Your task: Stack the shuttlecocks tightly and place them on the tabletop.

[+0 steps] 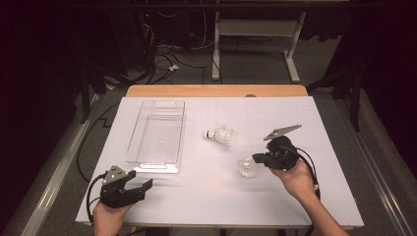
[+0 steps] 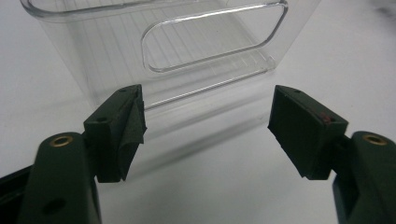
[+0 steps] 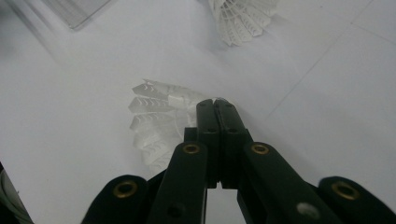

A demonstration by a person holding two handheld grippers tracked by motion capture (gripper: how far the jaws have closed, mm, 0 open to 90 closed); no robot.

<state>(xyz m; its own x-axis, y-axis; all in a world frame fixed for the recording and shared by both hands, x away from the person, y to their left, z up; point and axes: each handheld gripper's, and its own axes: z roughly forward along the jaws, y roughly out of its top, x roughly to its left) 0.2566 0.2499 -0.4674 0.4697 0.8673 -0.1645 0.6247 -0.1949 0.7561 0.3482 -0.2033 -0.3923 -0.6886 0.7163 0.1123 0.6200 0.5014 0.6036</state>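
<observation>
Nearest on the white desk (image 1: 206, 191), the left gripper (image 1: 141, 187) rests at the near left with its fingers (image 2: 119, 135) spread wide and nothing between them, pointed at the near end of the clear plastic tray (image 1: 156, 140). To the right, the right gripper (image 1: 256, 158) has its fingers (image 3: 216, 135) pressed together on the edge of a white shuttlecock (image 1: 247, 168), which sits near the middle right of the desk. Such a thing is likely very light and springy, its thin skirt easy to bend or crush, so a gentle pinch on the skirt's rim or on the firmer rounded head would suit it best. The black fingers cover the exact spot of the grip, and whether the shuttlecock is lifted or touching the desk is hard to tell. Farther off, a second shuttlecock (image 1: 221, 135) lies on its side, apart from the tray; the right gripper view cuts off its head. The tray's clear walls blur into the desk.
</observation>
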